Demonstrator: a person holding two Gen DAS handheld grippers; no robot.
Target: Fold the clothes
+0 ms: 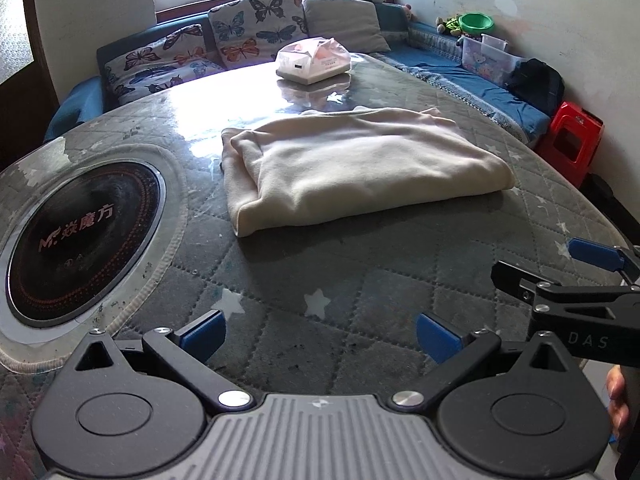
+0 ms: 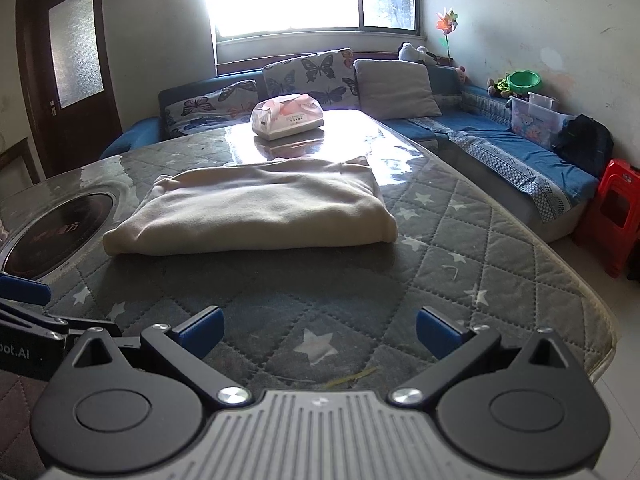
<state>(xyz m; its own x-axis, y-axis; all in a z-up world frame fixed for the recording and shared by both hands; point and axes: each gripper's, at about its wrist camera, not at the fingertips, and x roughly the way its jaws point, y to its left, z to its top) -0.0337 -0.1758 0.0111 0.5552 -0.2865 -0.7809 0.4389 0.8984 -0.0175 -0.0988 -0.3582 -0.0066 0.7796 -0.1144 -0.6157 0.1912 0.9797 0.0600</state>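
A cream garment [image 1: 356,164] lies folded into a thick rectangle on the quilted grey table cover [image 1: 320,272]; it also shows in the right wrist view [image 2: 256,208]. My left gripper [image 1: 320,336] is open and empty, held above the cover in front of the garment, well short of it. My right gripper [image 2: 320,334] is open and empty too, held near the table's front edge, apart from the garment. In the left wrist view the right gripper [image 1: 560,272] shows at the right edge.
A round black induction hob [image 1: 80,240] is set into the table at the left. A pack of tissues [image 1: 314,60] sits behind the garment. A blue sofa with butterfly cushions [image 1: 256,24] runs behind the table. A red stool [image 1: 576,140] stands at the right.
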